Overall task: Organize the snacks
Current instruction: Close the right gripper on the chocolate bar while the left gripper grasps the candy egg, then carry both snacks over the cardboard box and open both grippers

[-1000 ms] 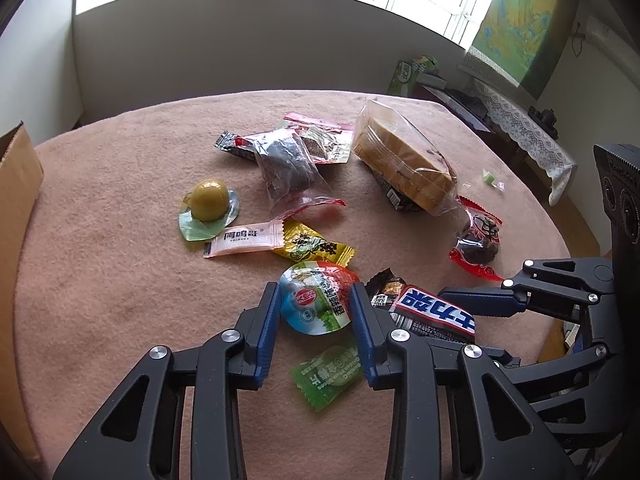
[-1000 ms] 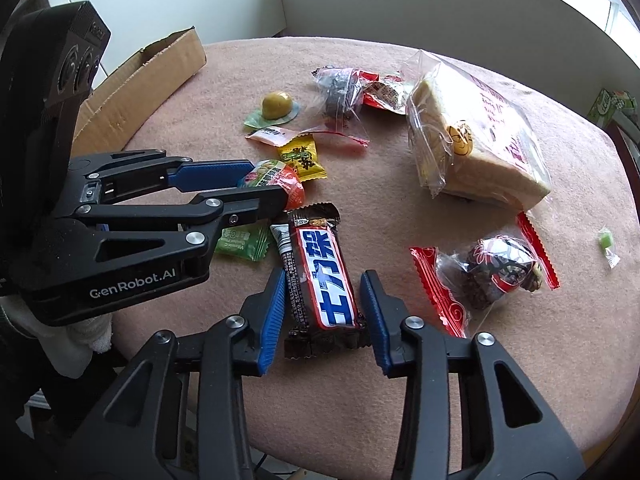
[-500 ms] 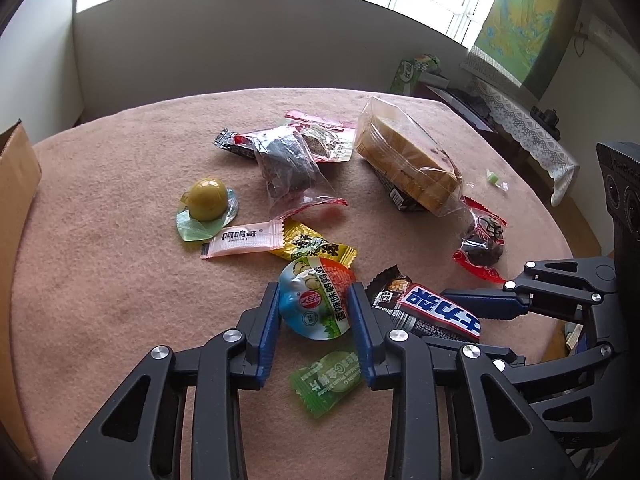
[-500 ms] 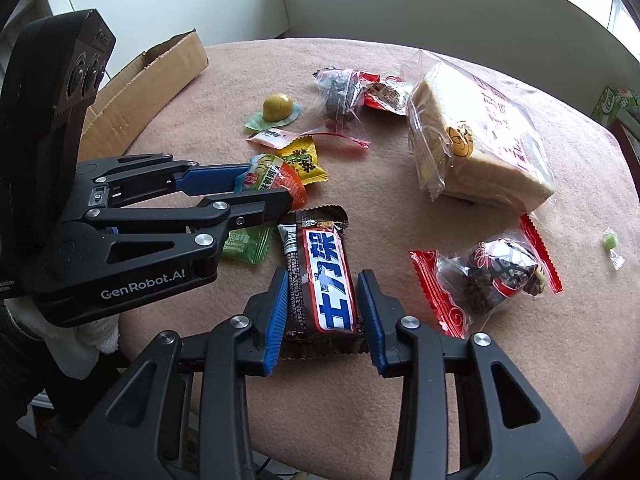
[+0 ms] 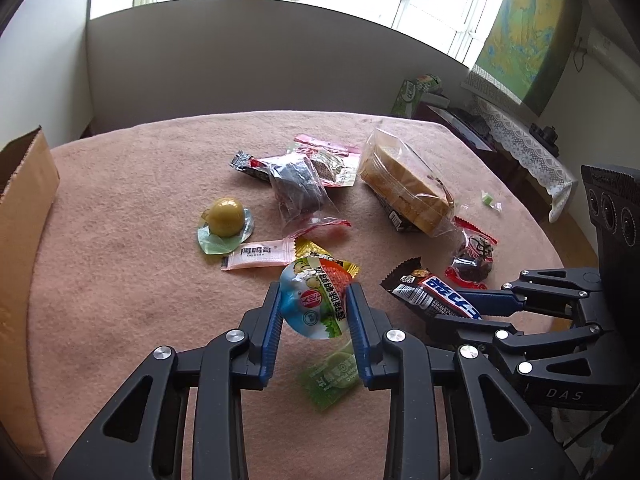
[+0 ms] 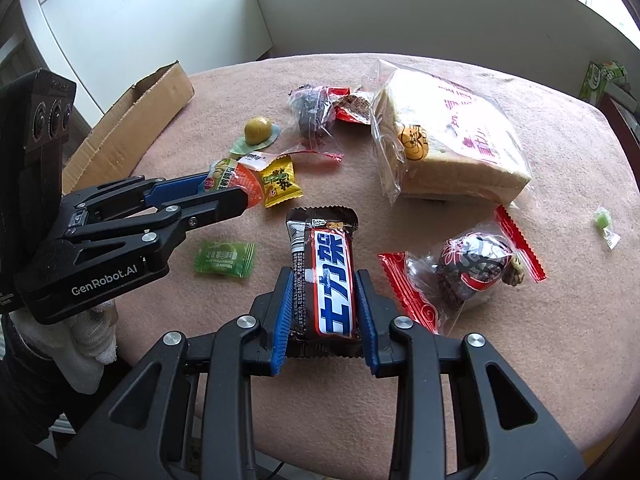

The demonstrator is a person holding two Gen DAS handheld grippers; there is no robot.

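Cardboard box [image 5: 24, 208] at far left desk edge; pink cloth desk [image 5: 120, 280] carries the snacks. L tongs [image 5: 314, 312] clamped on round blue-orange snack pack [image 5: 314, 300], held clear of the cloth; green candy sachet [image 5: 330, 376] lies under them. Beyond: pink-white sachet [image 5: 258, 256], yellow ball snack on green wrapper [image 5: 226, 216], dark clear-bag snack [image 5: 298, 186], yellow candy [image 6: 280, 178]. R tongs [image 6: 322, 312] clamped on both long sides of choc bar w/ blue lettering [image 6: 326, 276], which points away from cam. Further right: bagged bread loaf [image 6: 448, 140], red-edged bag w/ dark snack [image 6: 472, 268], small green sweet [image 6: 604, 222] alone near desk's right edge.
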